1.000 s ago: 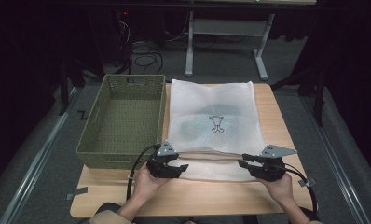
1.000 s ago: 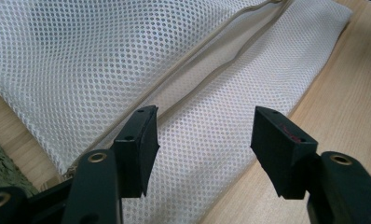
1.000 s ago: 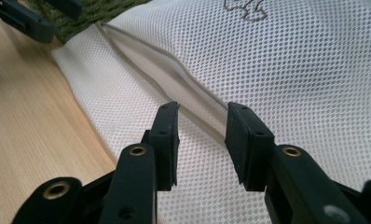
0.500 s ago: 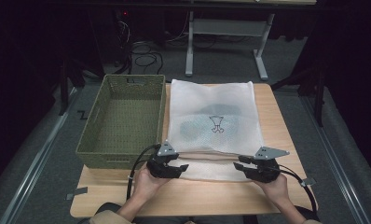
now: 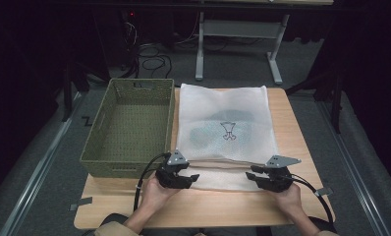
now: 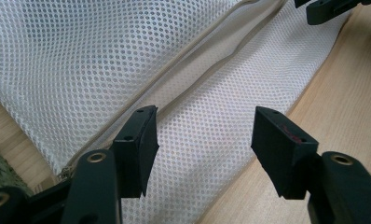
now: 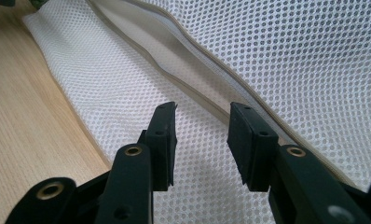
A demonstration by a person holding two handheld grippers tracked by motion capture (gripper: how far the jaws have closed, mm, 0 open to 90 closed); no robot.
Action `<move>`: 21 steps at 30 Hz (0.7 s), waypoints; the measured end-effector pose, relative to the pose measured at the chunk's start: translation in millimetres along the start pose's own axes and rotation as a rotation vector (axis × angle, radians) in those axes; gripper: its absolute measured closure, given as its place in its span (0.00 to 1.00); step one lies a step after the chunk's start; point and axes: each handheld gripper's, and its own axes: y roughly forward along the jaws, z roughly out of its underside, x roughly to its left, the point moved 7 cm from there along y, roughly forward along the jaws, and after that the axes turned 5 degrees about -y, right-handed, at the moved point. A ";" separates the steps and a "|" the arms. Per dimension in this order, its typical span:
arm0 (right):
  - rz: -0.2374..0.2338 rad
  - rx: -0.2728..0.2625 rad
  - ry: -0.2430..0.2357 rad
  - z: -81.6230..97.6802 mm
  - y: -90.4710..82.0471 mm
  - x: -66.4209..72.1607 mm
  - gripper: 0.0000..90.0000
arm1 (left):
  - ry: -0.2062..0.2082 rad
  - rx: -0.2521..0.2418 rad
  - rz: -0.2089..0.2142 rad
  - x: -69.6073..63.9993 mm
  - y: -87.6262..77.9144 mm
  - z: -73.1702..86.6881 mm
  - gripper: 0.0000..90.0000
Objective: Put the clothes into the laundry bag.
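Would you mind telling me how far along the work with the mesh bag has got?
Early stage, it seems. Done: the white mesh bag lies flat on the table, something dark inside it. In hand: the left gripper and right gripper sit at its near edge by the zip; the right one's fingers have just been opening, neither grips mesh. Left: the green basket holds nothing visible, so the bag probably goes there.

The table [image 5: 134,209] is overlooked from above the person's side, facing forward and down. The white mesh bag [image 5: 223,123] is viewed very close along each gripper's jaws; its zipper edge [image 6: 193,70] is shared.
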 end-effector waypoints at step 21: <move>0.001 0.028 -0.010 7.1 13.1 5.3 0.68 | 0.012 0.051 -0.010 1.3 13.4 9.0 0.45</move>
